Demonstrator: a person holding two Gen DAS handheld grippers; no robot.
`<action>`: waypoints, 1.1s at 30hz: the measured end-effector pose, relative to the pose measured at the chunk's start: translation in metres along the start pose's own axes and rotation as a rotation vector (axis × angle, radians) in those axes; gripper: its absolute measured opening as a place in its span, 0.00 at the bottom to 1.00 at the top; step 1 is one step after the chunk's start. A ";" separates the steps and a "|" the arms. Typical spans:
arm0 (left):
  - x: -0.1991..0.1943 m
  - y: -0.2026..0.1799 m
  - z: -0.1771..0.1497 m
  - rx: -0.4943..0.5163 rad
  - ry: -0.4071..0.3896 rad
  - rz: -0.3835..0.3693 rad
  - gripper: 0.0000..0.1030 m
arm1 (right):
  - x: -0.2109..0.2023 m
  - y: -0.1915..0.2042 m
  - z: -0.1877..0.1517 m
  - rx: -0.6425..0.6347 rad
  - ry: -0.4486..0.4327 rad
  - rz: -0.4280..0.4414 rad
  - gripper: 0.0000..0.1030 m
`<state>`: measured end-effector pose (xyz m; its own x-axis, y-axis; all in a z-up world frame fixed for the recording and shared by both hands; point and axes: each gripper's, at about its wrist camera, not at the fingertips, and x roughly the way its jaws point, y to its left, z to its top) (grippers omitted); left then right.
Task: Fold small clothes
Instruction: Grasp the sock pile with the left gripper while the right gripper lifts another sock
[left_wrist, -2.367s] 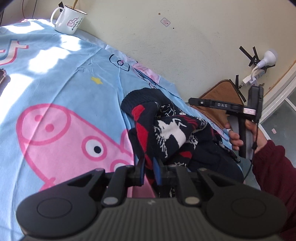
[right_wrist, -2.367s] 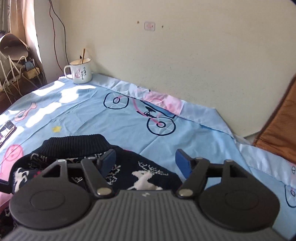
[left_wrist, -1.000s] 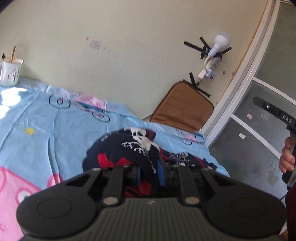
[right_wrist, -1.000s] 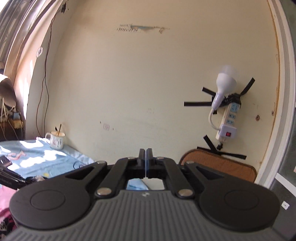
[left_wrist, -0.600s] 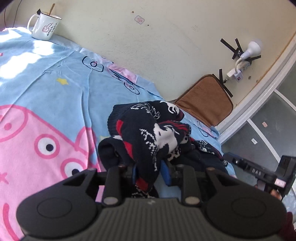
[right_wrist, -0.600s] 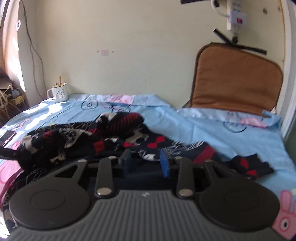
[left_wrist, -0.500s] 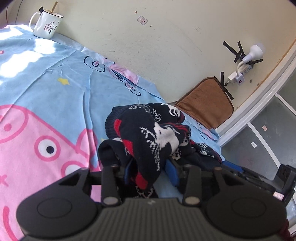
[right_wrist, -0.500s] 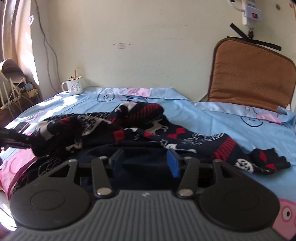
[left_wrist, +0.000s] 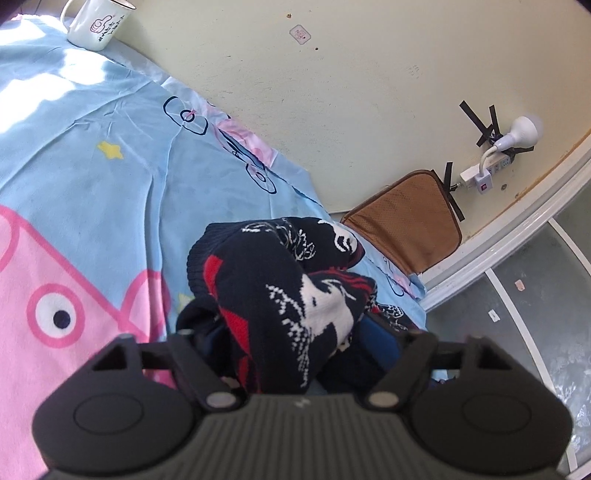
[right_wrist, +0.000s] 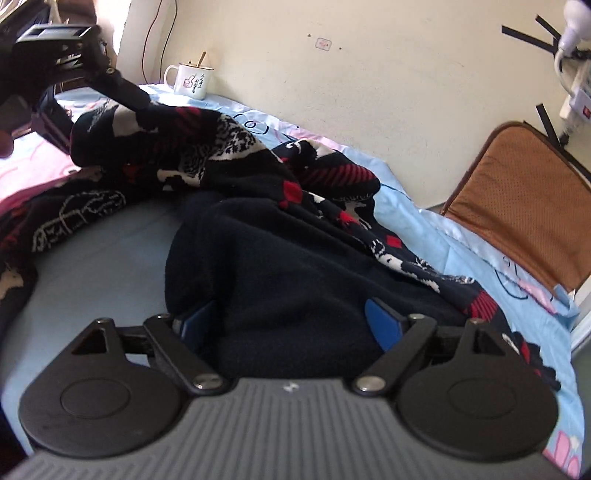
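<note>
in the left wrist view the left gripper fills the bottom of the frame, and its jaws, which have just been opening, stand about half apart with a thick fold of the dark knit sweater bulging up between them; the pads are mostly hidden by the cloth, so whether they press on it cannot be told. the sweater, navy with red blocks and a white deer pattern, is heaped at the centre of that frame on the light blue cartoon bedsheet, whose big pink pig face shows at the left edge. a white enamel mug stands on the sheet in the upper left corner against the cream wall, a brown cushion leans against the wall at centre right, and a white power strip with a bulb is taped to the wall at upper right. in the right wrist view the right gripper takes up the bottom of the frame, its jaws having just been opening and now wide, the blue pads straddling a plain dark fold of the sweater without squeezing it. the garment stretches from that fold up to the upper left of the frame, where the left gripper meets its raised end.
</note>
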<state>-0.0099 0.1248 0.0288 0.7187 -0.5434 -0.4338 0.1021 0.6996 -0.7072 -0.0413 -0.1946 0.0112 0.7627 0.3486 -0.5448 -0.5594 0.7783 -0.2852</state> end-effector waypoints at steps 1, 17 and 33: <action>0.003 0.000 0.002 0.002 0.013 -0.002 0.36 | 0.001 -0.001 0.003 0.003 0.004 0.004 0.64; -0.052 -0.013 0.076 0.111 -0.148 0.046 0.17 | -0.053 0.001 0.067 0.229 -0.023 0.648 0.42; -0.070 0.038 0.035 0.060 -0.089 0.146 0.26 | 0.095 -0.097 0.118 0.379 0.023 0.358 0.87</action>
<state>-0.0325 0.2057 0.0513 0.7869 -0.3925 -0.4761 0.0314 0.7961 -0.6043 0.1240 -0.1752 0.0801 0.5354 0.6190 -0.5746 -0.6240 0.7484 0.2248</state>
